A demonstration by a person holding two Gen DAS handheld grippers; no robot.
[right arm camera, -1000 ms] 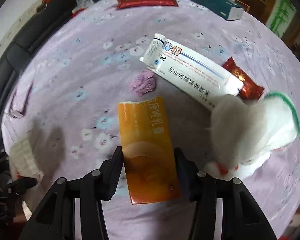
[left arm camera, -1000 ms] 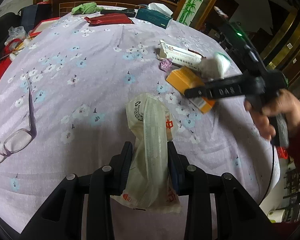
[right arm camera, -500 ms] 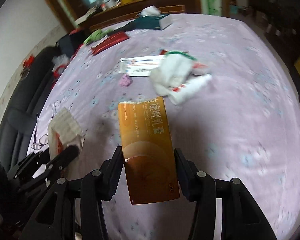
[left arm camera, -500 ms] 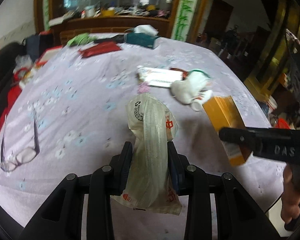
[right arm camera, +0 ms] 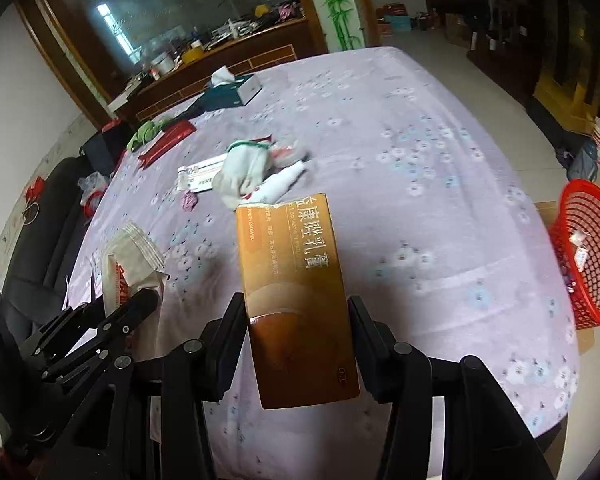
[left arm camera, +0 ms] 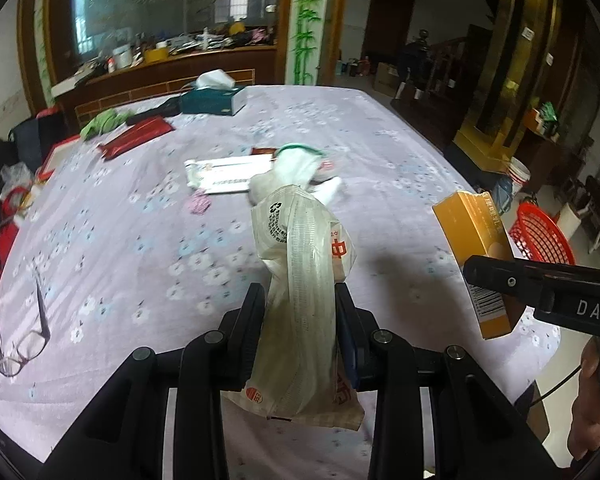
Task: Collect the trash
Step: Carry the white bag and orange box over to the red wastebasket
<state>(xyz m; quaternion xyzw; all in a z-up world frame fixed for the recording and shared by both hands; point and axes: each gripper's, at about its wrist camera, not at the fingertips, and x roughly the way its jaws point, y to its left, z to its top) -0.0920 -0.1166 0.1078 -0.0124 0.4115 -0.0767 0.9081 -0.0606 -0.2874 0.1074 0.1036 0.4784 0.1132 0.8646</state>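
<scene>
My right gripper (right arm camera: 296, 312) is pinching the orange box (right arm camera: 296, 292) tight between its two fingers. My left gripper (left arm camera: 300, 320) is squeezed shut on the crinkly plastic bag (left arm camera: 304, 300). A second ago both were low over the purple table (left arm camera: 140, 240), and the box was lying flat on it. Now both are lifted up and pulled back, and I can see the whole room. That means I have two bits of trash picked up and ready to go. The red basket (right arm camera: 588, 248) has come into view on the floor, past the right edge of the table, well apart from the box. I think that is where the trash goes. More trash is left on the table: a white wad (left arm camera: 292, 172) and a long white box (left arm camera: 228, 174).
</scene>
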